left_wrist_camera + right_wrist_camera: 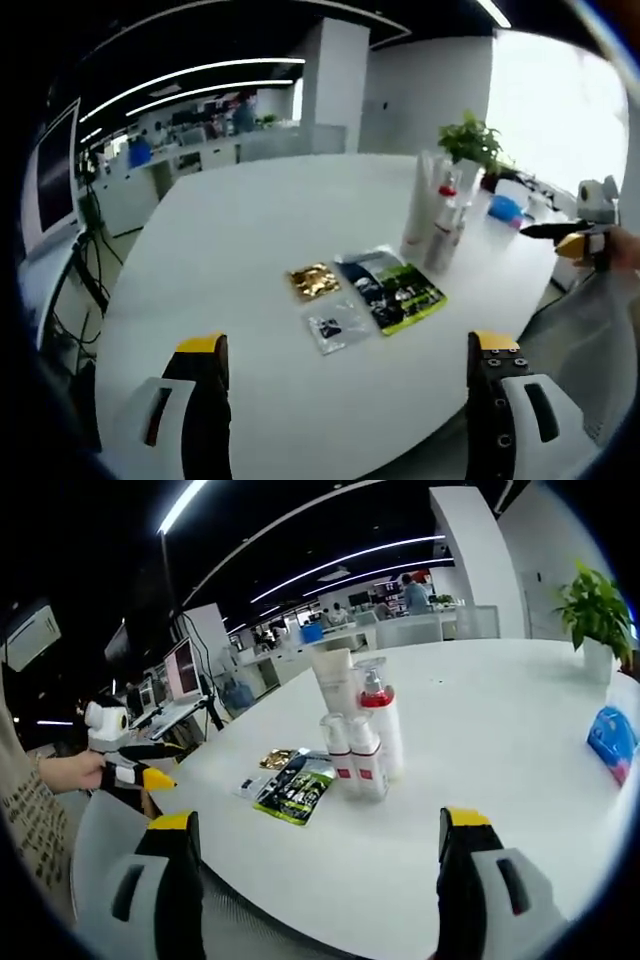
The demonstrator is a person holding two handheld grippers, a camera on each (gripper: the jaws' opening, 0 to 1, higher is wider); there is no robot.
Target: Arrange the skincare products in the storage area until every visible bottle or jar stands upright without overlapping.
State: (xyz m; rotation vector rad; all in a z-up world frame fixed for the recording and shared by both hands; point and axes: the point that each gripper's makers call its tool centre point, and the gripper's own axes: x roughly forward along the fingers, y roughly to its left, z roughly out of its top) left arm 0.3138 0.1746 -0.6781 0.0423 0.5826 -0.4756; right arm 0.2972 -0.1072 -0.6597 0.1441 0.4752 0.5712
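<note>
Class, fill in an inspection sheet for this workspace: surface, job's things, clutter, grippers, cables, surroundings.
Surface: white table, mostly bare.
Job's things: skincare bottles and tall tube, clustered upright.
Clutter: flat sachets lying by the bottles; blue pack near the table edge.
Grippers: left gripper and right gripper, jaws apart, holding nothing.
Cables: dangling under a monitor.
Surroundings: open office, potted plant, ceiling light strips.

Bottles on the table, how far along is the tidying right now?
Looks mostly done: the bottles stand upright in one tight cluster on the white table, though whether any touch is unclear. In hand: nothing; the left gripper and right gripper hang open, clear of everything. Possibly left: the flat sachets beside the cluster lie overlapped; they may need spreading.
</note>
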